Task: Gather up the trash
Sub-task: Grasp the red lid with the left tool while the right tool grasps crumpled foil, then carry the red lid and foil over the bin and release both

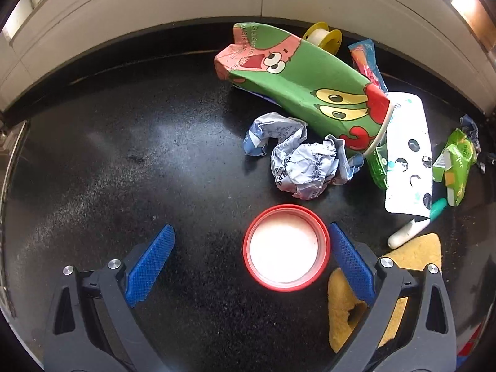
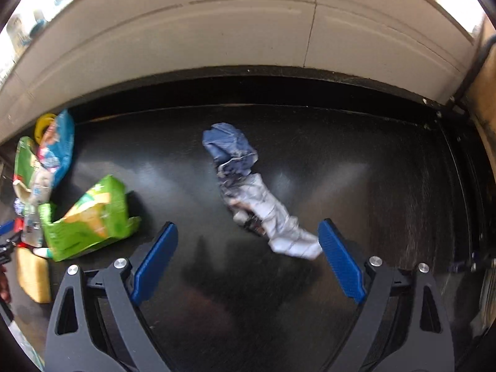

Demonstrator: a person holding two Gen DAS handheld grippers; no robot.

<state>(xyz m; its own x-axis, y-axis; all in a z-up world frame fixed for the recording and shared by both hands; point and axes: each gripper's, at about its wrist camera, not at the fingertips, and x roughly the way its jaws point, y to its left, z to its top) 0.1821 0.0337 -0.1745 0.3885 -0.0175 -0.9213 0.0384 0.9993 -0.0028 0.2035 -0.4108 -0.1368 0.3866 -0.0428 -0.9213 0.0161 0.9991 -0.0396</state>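
Observation:
On a black counter, my left gripper is open, and a red-rimmed lid lies between its blue fingers, close to the right one. Beyond the lid sits crumpled blue-white paper, then a green cartoon-printed carton lying on its side. My right gripper is also open. A twisted blue-white wrapper lies ahead of it, its near end almost at the right finger. A crushed green packet lies left of the right gripper.
A white blister card, a white pen with a teal cap, a yellow sponge, a green juice box, a colourful wrapper and a yellow tape spool crowd the right. A white tiled wall backs the counter.

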